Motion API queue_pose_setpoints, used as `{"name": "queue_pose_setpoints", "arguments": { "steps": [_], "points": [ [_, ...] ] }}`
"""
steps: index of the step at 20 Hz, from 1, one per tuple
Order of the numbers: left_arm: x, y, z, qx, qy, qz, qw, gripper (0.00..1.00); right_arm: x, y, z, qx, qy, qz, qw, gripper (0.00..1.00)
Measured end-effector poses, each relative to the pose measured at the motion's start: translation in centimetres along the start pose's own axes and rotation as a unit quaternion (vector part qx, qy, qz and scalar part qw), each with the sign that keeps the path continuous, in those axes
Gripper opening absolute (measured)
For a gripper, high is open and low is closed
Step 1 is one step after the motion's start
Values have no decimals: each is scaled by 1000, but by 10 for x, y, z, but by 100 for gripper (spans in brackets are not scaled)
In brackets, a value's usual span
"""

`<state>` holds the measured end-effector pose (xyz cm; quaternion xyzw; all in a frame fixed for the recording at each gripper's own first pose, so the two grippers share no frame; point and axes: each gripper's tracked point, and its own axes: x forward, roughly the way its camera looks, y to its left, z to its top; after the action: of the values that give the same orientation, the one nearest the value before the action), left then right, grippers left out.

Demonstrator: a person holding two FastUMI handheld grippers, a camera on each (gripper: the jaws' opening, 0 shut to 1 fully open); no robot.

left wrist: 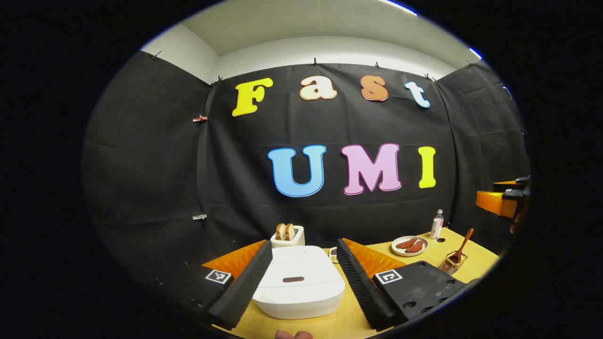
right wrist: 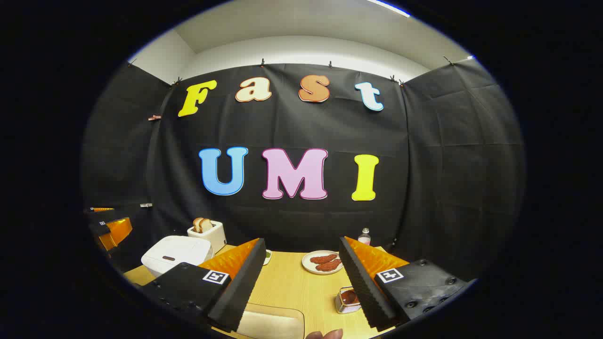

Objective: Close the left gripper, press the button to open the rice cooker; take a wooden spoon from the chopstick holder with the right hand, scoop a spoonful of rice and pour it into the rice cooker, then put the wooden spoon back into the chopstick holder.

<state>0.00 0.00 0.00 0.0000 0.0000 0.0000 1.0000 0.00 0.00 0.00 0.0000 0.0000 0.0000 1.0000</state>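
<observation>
I had the left tool [left wrist: 304, 278] hanging with its fingers spread wide and nothing between them, and the cooker [left wrist: 299, 287] lay straight ahead of it, framed in the gap between the two fingers. The cooker sat near the worktop's [left wrist: 330, 325] front-left part, lid down, and the button [left wrist: 293, 279] showed as a dark slot on the lid, its long axis running across the tool's line of reach. So I judged the left tool the nearer one by far; it needed to clench first and then go forward and down onto that slot.

My right tool [right wrist: 301, 282] was also released and empty. From the right gripper view the cooker [right wrist: 176, 254] lay off to its left, toward the worktop's left edge, well apart. The holder [left wrist: 452, 263] stood toward the worktop's right edge, and the spoon [left wrist: 464, 242] rose from it, handle tilted up and to the right. That put the spoon on the right tool's side, which I judged suited the later pick.
</observation>
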Motion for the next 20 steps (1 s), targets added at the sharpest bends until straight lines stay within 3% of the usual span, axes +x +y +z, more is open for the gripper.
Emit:
{"name": "queue_pose_setpoints", "arguments": {
  "steps": [20],
  "points": [
    [3, -3, -10, 5, 6, -7, 1000, 95, 0, -11, 1, -10, -6, -22, 1000, 98]
  ]
}}
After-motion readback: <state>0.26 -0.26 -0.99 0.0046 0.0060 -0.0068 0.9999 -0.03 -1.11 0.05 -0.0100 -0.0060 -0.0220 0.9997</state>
